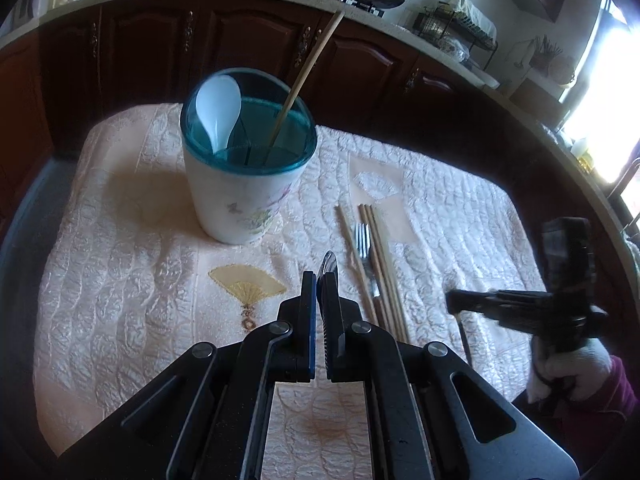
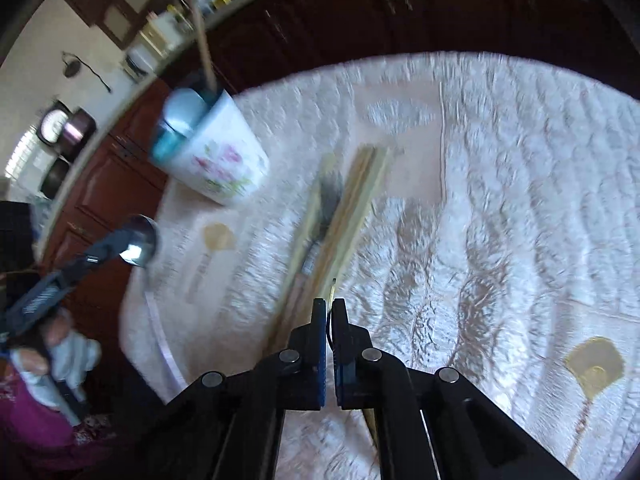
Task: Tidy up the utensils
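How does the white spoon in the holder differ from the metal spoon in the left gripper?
The white spoon stands in the utensil holder, bowl up; the metal spoon is in the air, clamped in the left gripper. The white spoon looks matte and opaque; the metal spoon is shiny and reflects light. Both are off the tablecloth.

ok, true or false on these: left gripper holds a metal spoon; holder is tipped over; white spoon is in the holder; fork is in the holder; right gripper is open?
1. Left gripper holds a metal spoon: true.
2. Holder tipped over: false, it stands upright.
3. White spoon in the holder: true.
4. Fork in the holder: false, it lies on the cloth among chopsticks.
5. Right gripper open: false, shut on a thin chopstick.
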Available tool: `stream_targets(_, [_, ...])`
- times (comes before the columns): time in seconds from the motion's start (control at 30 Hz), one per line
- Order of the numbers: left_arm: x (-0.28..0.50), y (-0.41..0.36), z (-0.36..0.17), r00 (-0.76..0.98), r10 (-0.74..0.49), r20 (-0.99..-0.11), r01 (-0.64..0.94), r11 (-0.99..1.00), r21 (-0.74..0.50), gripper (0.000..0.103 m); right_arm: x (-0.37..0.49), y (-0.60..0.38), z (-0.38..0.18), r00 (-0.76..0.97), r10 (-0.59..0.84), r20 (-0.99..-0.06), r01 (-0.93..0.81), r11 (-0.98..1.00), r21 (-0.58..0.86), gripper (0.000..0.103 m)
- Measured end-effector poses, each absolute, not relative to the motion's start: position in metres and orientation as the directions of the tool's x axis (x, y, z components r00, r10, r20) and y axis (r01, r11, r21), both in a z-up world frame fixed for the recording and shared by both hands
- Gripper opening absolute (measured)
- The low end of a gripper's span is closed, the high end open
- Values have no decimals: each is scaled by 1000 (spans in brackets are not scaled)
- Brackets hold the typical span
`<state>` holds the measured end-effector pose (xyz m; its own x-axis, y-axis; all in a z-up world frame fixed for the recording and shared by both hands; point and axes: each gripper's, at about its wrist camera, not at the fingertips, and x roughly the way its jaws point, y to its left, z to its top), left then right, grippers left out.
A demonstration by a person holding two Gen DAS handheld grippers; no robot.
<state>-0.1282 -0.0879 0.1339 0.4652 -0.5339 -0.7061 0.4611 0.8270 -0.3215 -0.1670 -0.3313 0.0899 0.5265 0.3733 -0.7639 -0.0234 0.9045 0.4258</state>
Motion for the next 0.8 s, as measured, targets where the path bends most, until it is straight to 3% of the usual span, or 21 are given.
stream_targets(0.17, [-130,-82,156,493,-551,-674,469,820,-328,1,-179,-337,124,596,416,-687,-66,878,474,1])
stream_targets(0.3, [-128,-75,168,517,-550,-656,463,824,-326,1,-177,-332,133,608,404,-683,-79,887,455,1])
stream_targets(0.43, [-128,-69,173,529,-545,-650,454,829,-327,1,-168,-324,117,547,394,-739,-83,904,420,3])
stream_targets(0.57, [-131,-66,169,526,-541,-656,449,832,-327,1,-166,-307,92,485,319,-814,-113,946,303,23])
stream_targets(0.8, [-132,-65,165,520,-535,-665,436,836,-332,1,-147,-298,43,386,276,-880,-136,961,242,24])
